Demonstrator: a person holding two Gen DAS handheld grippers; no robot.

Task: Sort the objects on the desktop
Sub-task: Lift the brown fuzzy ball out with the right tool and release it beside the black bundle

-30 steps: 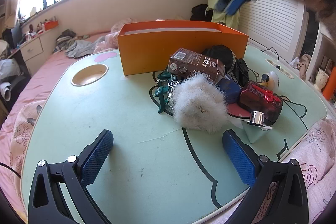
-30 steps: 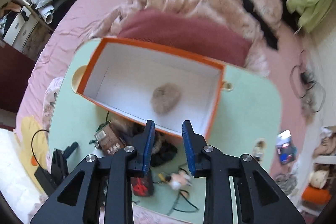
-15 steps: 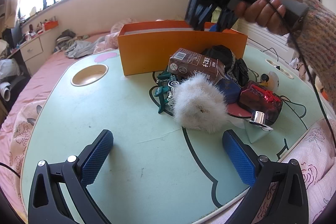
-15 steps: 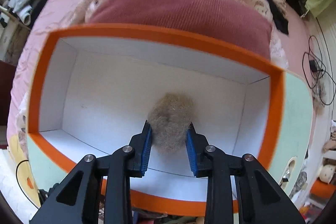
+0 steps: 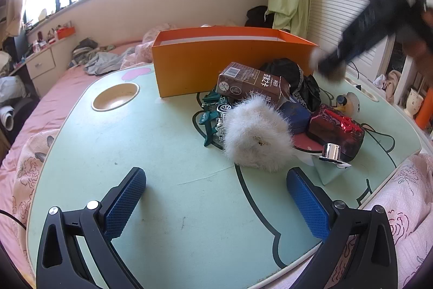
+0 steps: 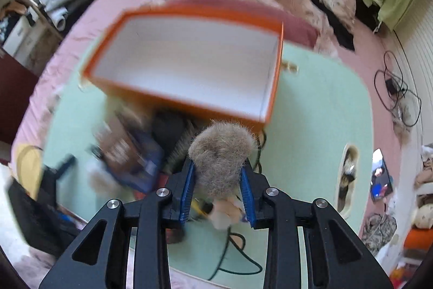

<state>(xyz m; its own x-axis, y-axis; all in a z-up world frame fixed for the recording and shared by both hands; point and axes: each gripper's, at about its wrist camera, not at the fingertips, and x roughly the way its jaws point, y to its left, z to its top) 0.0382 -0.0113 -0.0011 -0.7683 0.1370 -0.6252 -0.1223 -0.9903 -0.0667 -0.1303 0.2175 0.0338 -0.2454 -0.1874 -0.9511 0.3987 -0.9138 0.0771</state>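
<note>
My right gripper [image 6: 217, 178] is shut on a grey-brown fluffy pompom [image 6: 222, 153] and holds it in the air, right of the orange box [image 6: 189, 64], whose white inside shows nothing in it. In the left wrist view the right gripper [image 5: 328, 67] is a blur beside the box's right end [image 5: 232, 64]. My left gripper [image 5: 216, 199] is open and empty above the green table [image 5: 135, 153], just short of a white fluffy pompom [image 5: 257, 140]. Behind the pompom lie a brown carton [image 5: 251, 84], a green toy [image 5: 209, 115], a blue case [image 5: 295, 113] and a dark red pouch [image 5: 335, 129].
A round cup hollow [image 5: 116, 96] is sunk in the table's left part. A small silver cap [image 5: 331, 152] sits on a pale green wedge at the right. Black cloth items [image 5: 292, 75] lie behind the carton. A bed with pink sheets surrounds the table.
The right gripper closed on the grey-brown pompom inside the box, lifted it out and swung it right, past the box's end. The left gripper has not moved.
</note>
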